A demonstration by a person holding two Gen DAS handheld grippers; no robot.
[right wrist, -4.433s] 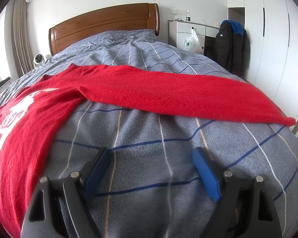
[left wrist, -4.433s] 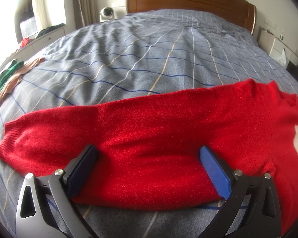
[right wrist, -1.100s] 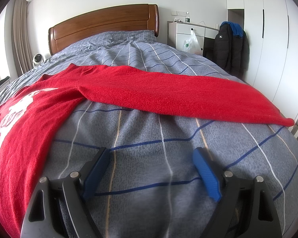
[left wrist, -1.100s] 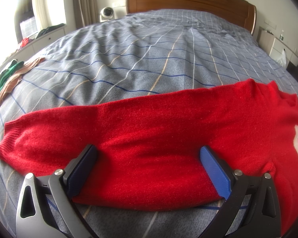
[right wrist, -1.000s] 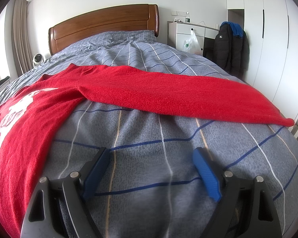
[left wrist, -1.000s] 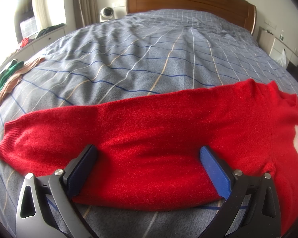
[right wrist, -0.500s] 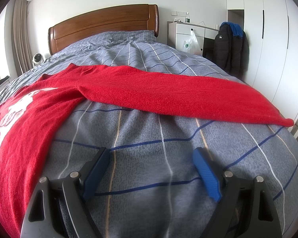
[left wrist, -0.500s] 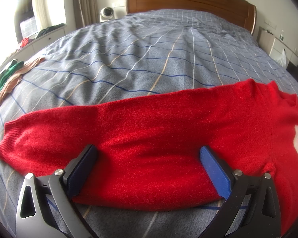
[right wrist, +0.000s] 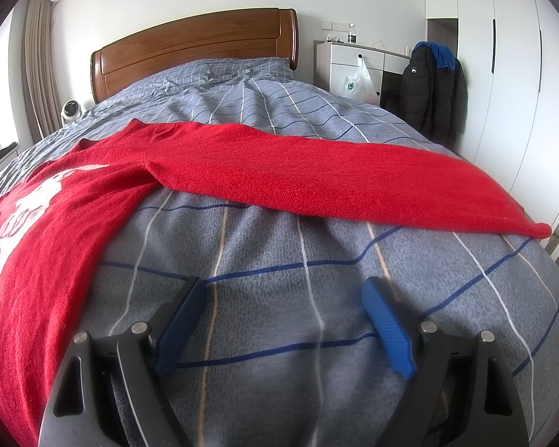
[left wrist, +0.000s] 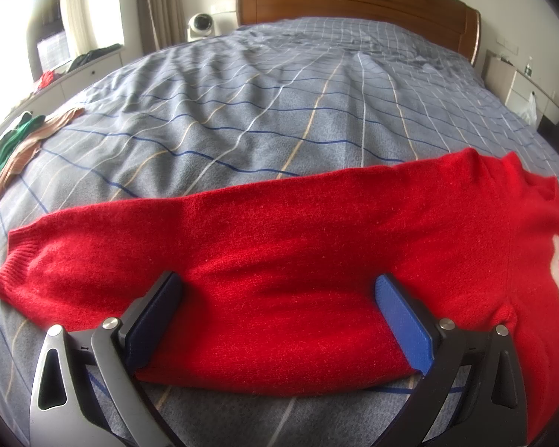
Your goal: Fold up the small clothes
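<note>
A red knit sweater (left wrist: 279, 246) with a white print lies spread flat on the bed, both sleeves stretched out. In the left wrist view its left sleeve runs across the frame, cuff (left wrist: 15, 260) at the left. My left gripper (left wrist: 277, 294) is open, its blue pads on either side of the sleeve's near edge. In the right wrist view the sweater (right wrist: 93, 186) lies at the left and its right sleeve (right wrist: 354, 178) reaches to the bed's right edge. My right gripper (right wrist: 283, 300) is open and empty, over bare bedding short of that sleeve.
The bed has a grey checked cover (left wrist: 279, 104) and a wooden headboard (right wrist: 193, 48). Green and tan clothes (left wrist: 15, 145) lie at the bed's left edge. A white nightstand (right wrist: 346, 63), a hanging black jacket (right wrist: 432, 85) and white wardrobes (right wrist: 503, 56) stand to the right.
</note>
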